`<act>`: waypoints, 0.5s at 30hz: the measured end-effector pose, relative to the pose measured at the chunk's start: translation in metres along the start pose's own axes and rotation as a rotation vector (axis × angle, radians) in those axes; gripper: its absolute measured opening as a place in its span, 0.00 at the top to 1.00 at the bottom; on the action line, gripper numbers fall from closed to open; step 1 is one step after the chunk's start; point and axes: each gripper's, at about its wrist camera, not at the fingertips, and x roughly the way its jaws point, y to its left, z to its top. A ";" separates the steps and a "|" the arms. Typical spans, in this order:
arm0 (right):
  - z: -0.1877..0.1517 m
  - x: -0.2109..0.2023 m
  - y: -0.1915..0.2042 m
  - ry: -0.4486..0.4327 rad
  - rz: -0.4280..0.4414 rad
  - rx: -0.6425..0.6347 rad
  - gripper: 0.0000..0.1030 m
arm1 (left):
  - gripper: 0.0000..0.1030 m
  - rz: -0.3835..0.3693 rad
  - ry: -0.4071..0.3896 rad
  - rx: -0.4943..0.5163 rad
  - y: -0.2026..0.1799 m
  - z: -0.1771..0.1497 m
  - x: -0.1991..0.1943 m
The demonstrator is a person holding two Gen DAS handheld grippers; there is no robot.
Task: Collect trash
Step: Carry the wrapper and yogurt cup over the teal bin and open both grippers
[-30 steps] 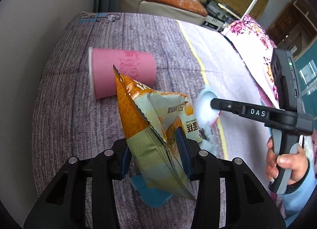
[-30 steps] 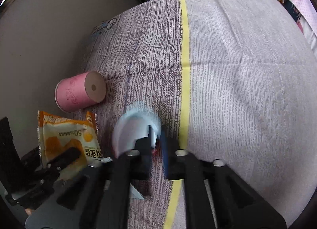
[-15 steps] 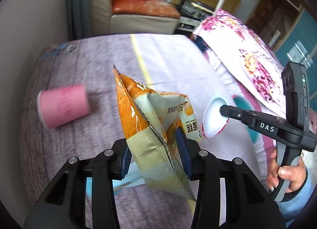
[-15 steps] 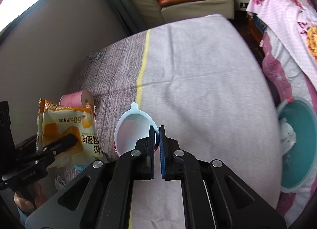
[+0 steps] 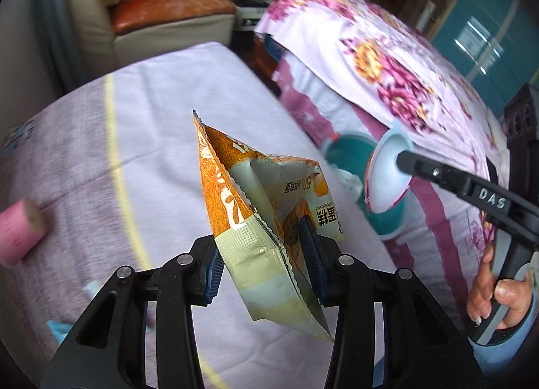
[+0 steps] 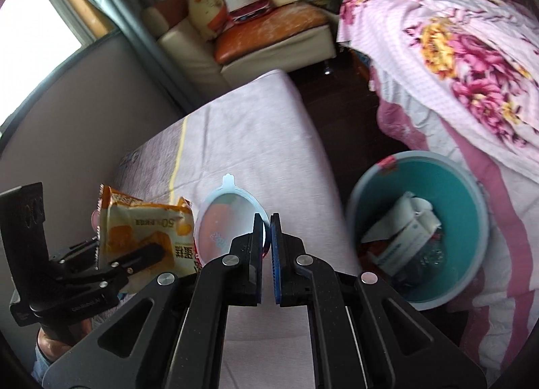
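Left of the teal plastic bin (image 6: pixel 417 227), the left tongs (image 5: pixel 262 251) are clamping an orange-and-cream crinkled snack wrapper (image 5: pixel 266 220) above the bed (image 5: pixel 168 112); the right tongs (image 6: pixel 266 237) are pinching a round translucent plastic lid (image 6: pixel 225 217). Both need carrying over the bin's rim before letting go — the lid first, being nearer.

My left hand-held gripper (image 5: pixel 261 254) clamps orange snack wrapper (image 5: pixel 259 207), pads pressed on both sides, wrapper held upright above bed (image 5: pixel 188 112). Right hand-held gripper (image 5: pixel 401 161) at right pinches white plastic lid (image 5: pixel 384 183), held over teal bin (image 5: pixel 350 150). Pink paper cup (image 5: pixel 18 234) lies on its side at left edge, blurred. Floral blanket (image 5: pixel 387 62) beyond bin.
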 end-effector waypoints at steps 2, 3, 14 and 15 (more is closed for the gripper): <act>0.001 -0.011 -0.022 -0.033 -0.019 0.039 0.95 | 0.58 -0.013 0.017 0.020 -0.016 0.005 0.012; 0.000 -0.012 -0.028 -0.041 -0.025 0.048 0.95 | 0.58 -0.020 0.027 0.032 -0.025 0.008 0.018; -0.002 -0.033 -0.121 -0.074 -0.085 0.202 0.95 | 0.58 -0.054 0.108 0.139 -0.105 0.027 0.075; -0.003 -0.034 -0.125 -0.074 -0.085 0.208 0.95 | 0.58 -0.055 0.115 0.143 -0.108 0.028 0.079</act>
